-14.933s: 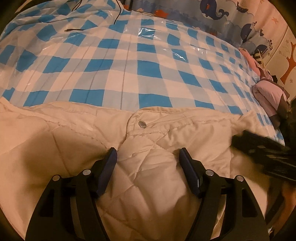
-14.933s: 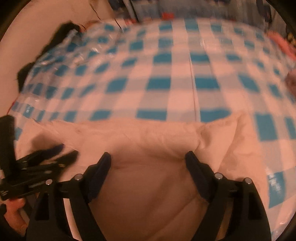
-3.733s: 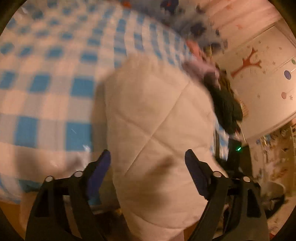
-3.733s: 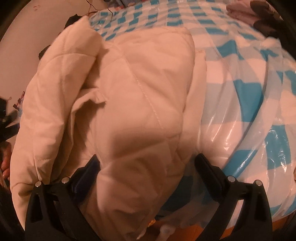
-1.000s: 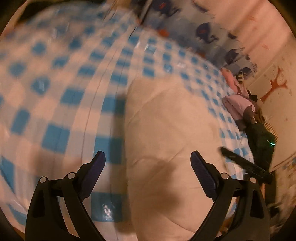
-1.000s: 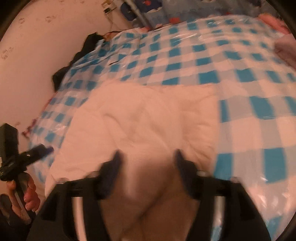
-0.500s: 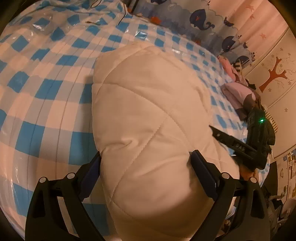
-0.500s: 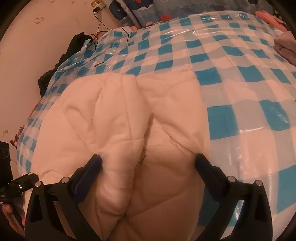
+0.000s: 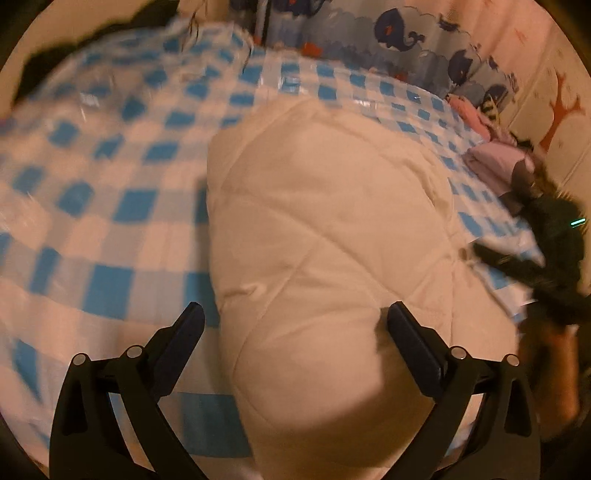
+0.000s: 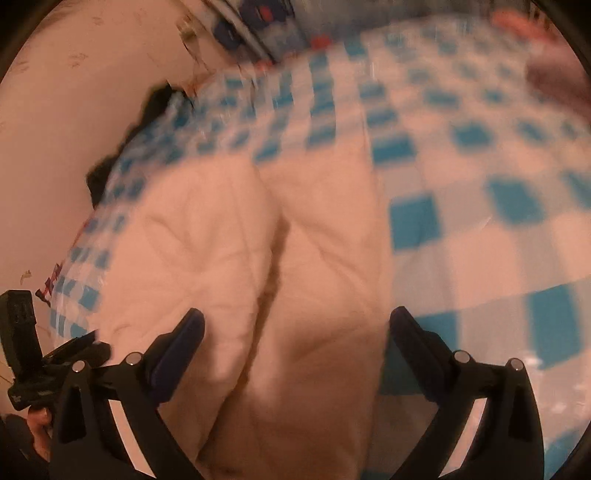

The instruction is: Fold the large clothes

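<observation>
A cream quilted jacket (image 9: pixel 325 206) lies folded into a thick bundle on the blue-and-white checked bed cover (image 9: pixel 110 206). My left gripper (image 9: pixel 295 310) hovers over the bundle's near end. Its jaws are opening, they straddle the padding, and the pads do not press on it. The right wrist view shows the same jacket (image 10: pixel 229 251) with a deep fold line down its middle. My right gripper (image 10: pixel 297 314) is open above the jacket's near right part, gripping nothing. Each gripper shows blurred at the edge of the other's view: the right gripper (image 9: pixel 517 266) and the left gripper (image 10: pixel 55 354).
A pile of pink and dark clothes (image 9: pixel 495 158) sits at the bed's far right edge. A whale-print curtain (image 9: pixel 406 33) hangs behind the bed. Dark clothing (image 10: pixel 155 107) lies at the far left corner by the wall (image 10: pixel 55 110).
The right jaws have spread wide since a second ago. Both views have shifted and blurred with motion. The jacket bundle has stayed where it lay.
</observation>
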`<action>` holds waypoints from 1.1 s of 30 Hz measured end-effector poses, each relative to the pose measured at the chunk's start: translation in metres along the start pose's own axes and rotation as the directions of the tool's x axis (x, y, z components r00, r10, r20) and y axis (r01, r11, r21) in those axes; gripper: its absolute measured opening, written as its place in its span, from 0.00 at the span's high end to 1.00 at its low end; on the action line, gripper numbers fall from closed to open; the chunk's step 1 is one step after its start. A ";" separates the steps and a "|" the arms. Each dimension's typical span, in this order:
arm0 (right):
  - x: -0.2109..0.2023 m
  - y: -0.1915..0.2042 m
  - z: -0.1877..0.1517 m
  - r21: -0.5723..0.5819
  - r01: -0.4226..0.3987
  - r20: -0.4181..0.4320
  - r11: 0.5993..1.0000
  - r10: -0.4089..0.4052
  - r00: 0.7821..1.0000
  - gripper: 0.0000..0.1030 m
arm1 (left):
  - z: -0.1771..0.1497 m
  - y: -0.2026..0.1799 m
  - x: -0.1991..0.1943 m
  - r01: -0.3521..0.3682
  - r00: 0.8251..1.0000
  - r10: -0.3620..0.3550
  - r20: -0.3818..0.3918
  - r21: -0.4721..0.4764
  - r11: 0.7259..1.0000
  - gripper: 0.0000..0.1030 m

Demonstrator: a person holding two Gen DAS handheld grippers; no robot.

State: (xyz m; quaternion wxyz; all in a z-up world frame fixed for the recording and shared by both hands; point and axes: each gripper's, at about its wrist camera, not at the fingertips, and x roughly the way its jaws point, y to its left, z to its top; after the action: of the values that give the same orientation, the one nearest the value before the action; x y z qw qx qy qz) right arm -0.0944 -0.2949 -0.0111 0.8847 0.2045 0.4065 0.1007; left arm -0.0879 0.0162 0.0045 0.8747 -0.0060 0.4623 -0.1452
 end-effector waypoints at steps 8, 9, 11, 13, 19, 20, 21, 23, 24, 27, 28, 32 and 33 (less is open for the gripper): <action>0.031 0.009 -0.049 -0.099 0.074 -0.117 0.992 -0.085 0.990 0.06 | -0.001 -0.009 0.005 -0.026 0.999 0.026 -0.019 0.012 1.000 0.07; 0.033 -0.001 -0.048 -0.039 0.034 -0.143 0.999 -0.039 0.989 0.06 | -0.003 -0.011 0.001 -0.034 0.999 0.034 -0.009 0.022 0.999 0.07; 0.024 0.002 -0.042 -0.050 0.053 -0.146 0.997 -0.060 0.987 0.06 | -0.006 -0.016 -0.009 -0.056 0.998 0.056 0.014 0.054 0.997 0.07; -0.004 0.016 -0.027 -0.095 0.084 -0.056 0.992 -0.089 0.994 0.06 | -0.006 -0.018 -0.012 -0.085 0.996 0.082 0.031 0.088 0.993 0.07; -0.008 0.055 0.041 -0.192 0.132 0.068 0.972 -0.121 0.990 0.06 | -0.007 -0.015 -0.005 -0.064 0.998 0.063 0.019 0.080 0.995 0.07; 0.014 0.059 0.051 -0.226 0.181 0.039 0.957 -0.176 0.984 0.06 | -0.008 -0.015 -0.005 -0.066 0.998 0.064 0.023 0.079 0.995 0.07; 0.034 0.060 0.054 -0.246 0.231 0.003 0.941 -0.238 0.971 0.06 | -0.009 -0.015 -0.005 -0.064 0.998 0.063 0.024 0.077 0.995 0.07; 0.091 0.038 0.042 -0.257 0.244 -0.135 0.935 -0.285 0.949 0.06 | -0.009 -0.012 -0.002 -0.031 0.999 0.030 0.017 0.060 0.998 0.07; 0.103 0.024 0.036 -0.197 0.208 -0.169 0.958 -0.242 0.955 0.06 | -0.009 -0.012 0.000 -0.027 1.000 0.026 0.013 0.051 0.998 0.07; 0.094 0.017 0.033 -0.150 0.202 -0.184 0.968 -0.229 0.956 0.06 | -0.009 -0.016 0.002 -0.047 0.999 0.047 0.002 0.057 0.997 0.07; 0.088 0.019 0.035 -0.156 0.209 -0.183 0.965 -0.236 0.954 0.06 | -0.009 -0.018 0.000 -0.065 0.998 0.065 0.005 0.073 0.995 0.07; 0.008 0.044 0.027 -0.179 0.162 -0.042 0.971 -0.172 0.984 0.06 | -0.011 -0.023 -0.017 -0.141 0.989 0.136 0.048 0.111 0.984 0.07; -0.015 0.051 0.017 -0.187 0.138 -0.004 0.973 -0.141 0.990 0.06 | -0.012 -0.023 -0.021 -0.152 0.988 0.147 0.057 0.111 0.982 0.07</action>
State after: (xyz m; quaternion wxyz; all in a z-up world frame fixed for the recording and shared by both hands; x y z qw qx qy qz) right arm -0.0913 -0.2590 0.0316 0.9013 0.0912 0.4163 0.0777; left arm -0.1143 0.0006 0.0181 0.8930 0.0755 0.4310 -0.1052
